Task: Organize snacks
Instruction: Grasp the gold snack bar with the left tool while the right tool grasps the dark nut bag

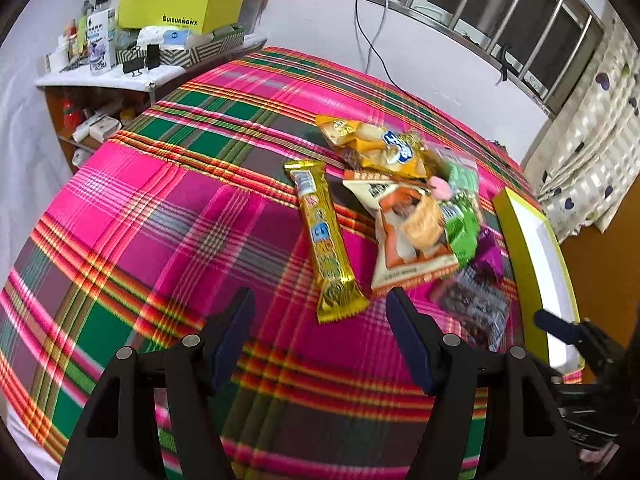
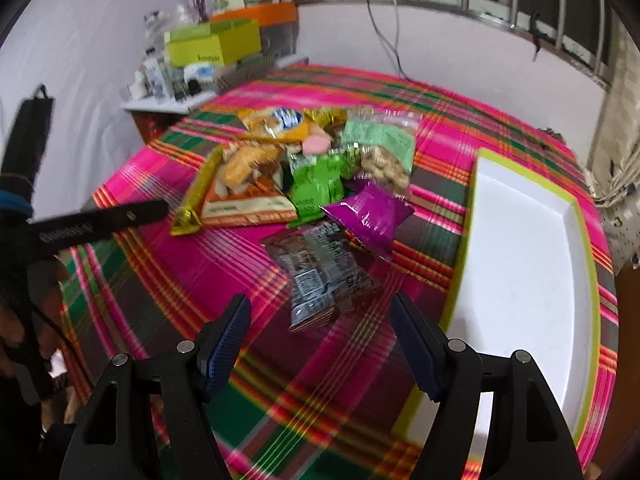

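Snack packets lie in a loose heap on the pink, green and orange plaid tablecloth (image 1: pixel 168 216), toward its far middle. To the right of the heap sits the shallow white tray with a lime-green rim (image 2: pixel 520 264), nothing in it. Largest in the pile is the orange-and-white cracker bag (image 1: pixel 412 232), overlapped at its far end by the yellow biscuit bag with a blue logo (image 1: pixel 376 146). Beside them lies the long gold foil bar (image 1: pixel 326 240), apart from the rest on the left. Nearer the right gripper (image 2: pixel 320 342) rest the dark clear-film packet (image 2: pixel 320 268) and the small purple foil pouch (image 2: pixel 370 216), edges touching. Both that gripper and the left gripper (image 1: pixel 320 336) hover above the cloth, jaws spread wide, gripping nothing.
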The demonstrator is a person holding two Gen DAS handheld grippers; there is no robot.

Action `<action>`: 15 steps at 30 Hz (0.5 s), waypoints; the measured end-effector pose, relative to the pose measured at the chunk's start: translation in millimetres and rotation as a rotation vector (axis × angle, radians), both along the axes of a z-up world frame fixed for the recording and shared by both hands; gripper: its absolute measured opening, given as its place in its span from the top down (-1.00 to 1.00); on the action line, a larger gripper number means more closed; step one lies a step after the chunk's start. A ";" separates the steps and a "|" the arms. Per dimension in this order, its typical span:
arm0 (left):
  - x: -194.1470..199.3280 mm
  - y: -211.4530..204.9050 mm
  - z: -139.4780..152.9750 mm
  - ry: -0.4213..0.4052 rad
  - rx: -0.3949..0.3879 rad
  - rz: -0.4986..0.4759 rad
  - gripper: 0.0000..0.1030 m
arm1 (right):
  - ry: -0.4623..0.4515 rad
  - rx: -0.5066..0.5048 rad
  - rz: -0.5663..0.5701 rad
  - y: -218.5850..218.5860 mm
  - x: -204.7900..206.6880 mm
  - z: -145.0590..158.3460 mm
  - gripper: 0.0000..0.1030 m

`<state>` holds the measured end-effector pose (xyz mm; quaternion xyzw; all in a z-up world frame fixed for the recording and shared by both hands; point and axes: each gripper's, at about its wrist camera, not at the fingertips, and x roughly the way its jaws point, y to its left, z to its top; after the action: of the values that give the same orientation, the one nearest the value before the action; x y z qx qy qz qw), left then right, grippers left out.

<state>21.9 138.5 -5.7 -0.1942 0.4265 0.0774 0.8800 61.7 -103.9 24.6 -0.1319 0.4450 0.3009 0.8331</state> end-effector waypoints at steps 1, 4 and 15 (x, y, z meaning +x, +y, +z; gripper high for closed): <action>2.4 2.5 -0.7 -0.002 -0.003 0.002 -0.33 | 0.007 -0.006 0.005 2.0 2.9 -2.9 -0.39; 12.0 7.9 -4.6 0.005 -0.009 0.008 -0.33 | 0.021 -0.032 0.018 8.9 11.3 -10.2 -0.39; 49.7 13.5 -23.4 0.042 0.001 0.011 -0.30 | 0.041 -0.114 0.012 24.4 31.3 -26.7 -0.38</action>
<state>71.6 152.0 -29.2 -0.1944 0.4437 0.0868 0.8705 93.1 -79.5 -2.1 -0.1755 0.4774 0.2829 0.8132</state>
